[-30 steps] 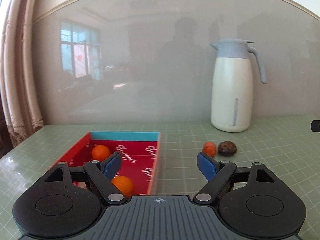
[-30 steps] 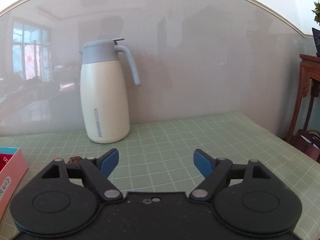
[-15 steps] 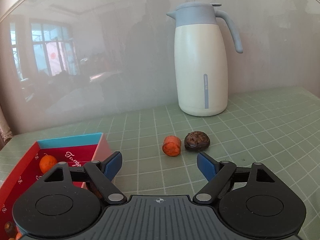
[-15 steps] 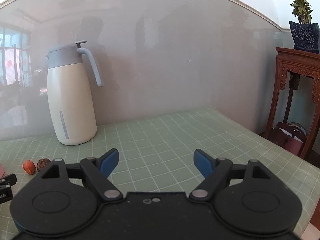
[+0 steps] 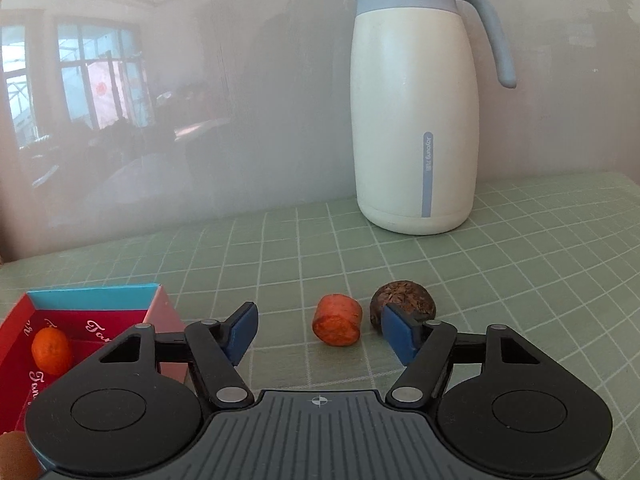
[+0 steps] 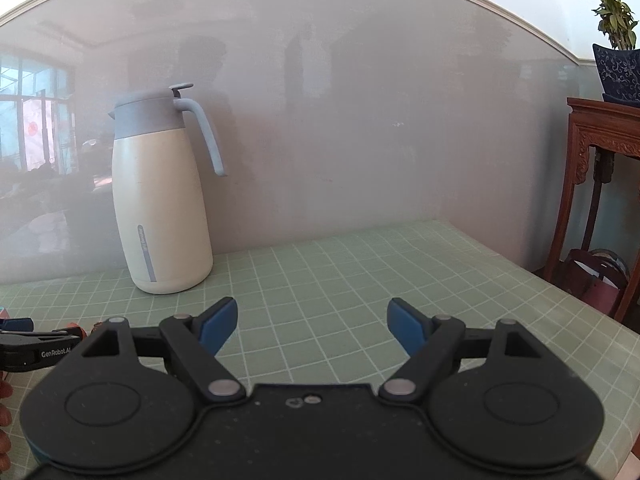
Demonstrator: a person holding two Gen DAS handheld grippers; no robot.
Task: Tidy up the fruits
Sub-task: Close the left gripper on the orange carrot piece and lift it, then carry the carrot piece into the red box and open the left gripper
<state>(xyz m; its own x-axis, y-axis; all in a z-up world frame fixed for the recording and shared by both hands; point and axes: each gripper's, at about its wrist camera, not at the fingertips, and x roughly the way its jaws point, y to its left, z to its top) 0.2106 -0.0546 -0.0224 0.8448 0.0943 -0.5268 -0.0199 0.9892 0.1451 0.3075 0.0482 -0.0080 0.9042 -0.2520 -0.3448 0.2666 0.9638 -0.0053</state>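
On the green checked mat lie an orange fruit point(image 5: 338, 325) and, just to its right, a dark brown fruit point(image 5: 402, 300). My left gripper point(image 5: 320, 334) hovers low over the mat, its jaws closing with the orange fruit between the blue pads, which do not touch it. The right pad point(image 5: 396, 336) partly hides the brown fruit. The red box point(image 5: 96, 294) with a teal end wall sits at the left and holds an orange fruit point(image 5: 51, 350). My right gripper point(image 6: 310, 324) stands open over bare mat with nothing between its fingers.
A tall cream jug point(image 5: 416, 120) with a grey-blue lid stands behind the fruits by the glossy wall. In the right wrist view, the left gripper point(image 6: 24, 344) shows at the left edge. A carved wooden stand point(image 6: 600, 160) with a plant pot point(image 6: 618, 68) stands beyond the table's right edge.
My left gripper moved right, away from the red box, and came down around the orange fruit, its jaws narrowing. The right gripper's view swung a little right; its jaws stayed the same.
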